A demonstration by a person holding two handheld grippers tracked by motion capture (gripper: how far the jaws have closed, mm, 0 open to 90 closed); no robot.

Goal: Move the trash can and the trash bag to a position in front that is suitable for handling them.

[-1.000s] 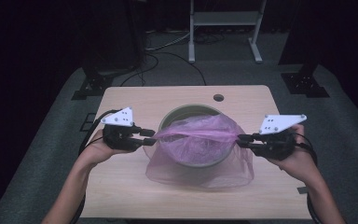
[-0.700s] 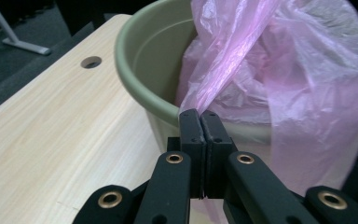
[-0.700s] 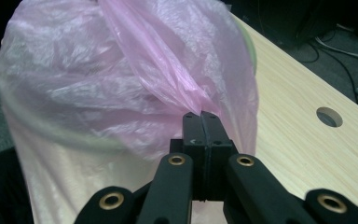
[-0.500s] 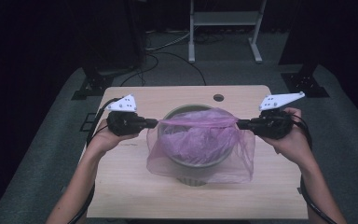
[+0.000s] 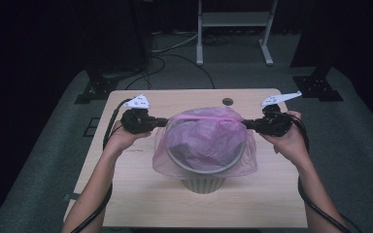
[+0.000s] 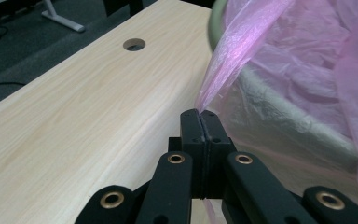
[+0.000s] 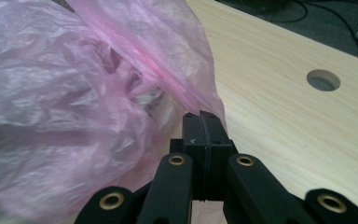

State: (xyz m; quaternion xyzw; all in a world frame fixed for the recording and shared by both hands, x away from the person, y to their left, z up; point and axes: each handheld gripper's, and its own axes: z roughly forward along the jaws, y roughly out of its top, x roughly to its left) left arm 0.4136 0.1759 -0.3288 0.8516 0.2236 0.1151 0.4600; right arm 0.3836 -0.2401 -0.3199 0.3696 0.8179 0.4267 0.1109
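Both claws were clamped on the pink bag [image 5: 206, 141]: the left gripper [image 5: 164, 122] pinched its hem at one side of the grey bin [image 5: 204, 182], the right gripper [image 5: 245, 124] at the other (film visibly caught between each pair of pads). The bag draped over the bin mid-table. Best practice, I judged, was keeping the hem taut and lowering both sides evenly past the rim [image 6: 279, 112].

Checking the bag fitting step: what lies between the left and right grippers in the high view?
The pink bag, its far edge stretched taut between the left gripper and right gripper, draped over the grey bin.
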